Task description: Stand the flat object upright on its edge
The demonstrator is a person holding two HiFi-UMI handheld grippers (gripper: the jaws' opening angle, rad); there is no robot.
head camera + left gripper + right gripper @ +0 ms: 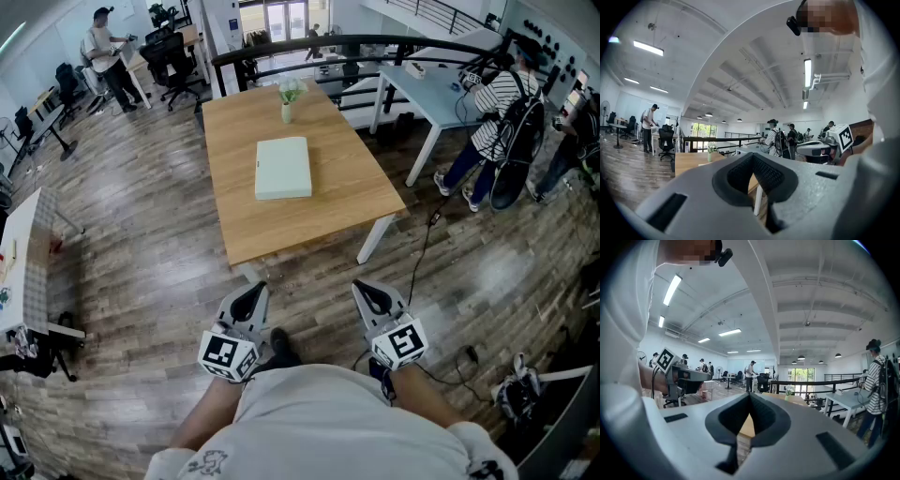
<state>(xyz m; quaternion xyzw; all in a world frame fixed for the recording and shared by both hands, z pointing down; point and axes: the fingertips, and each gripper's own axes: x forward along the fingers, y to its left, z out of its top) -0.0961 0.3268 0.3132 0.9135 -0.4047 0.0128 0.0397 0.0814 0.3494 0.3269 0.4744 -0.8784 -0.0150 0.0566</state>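
Left gripper (254, 288) and right gripper (362, 288) are both pressed together; green box (282, 167) lies flat on table (328, 217) at 12 o'clock.

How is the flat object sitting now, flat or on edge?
Lying flat: the flat object rests with its broad face up on the table, and nothing is touching it.

Head view looks steeply down; both gripper views, level, share the table (347, 187).
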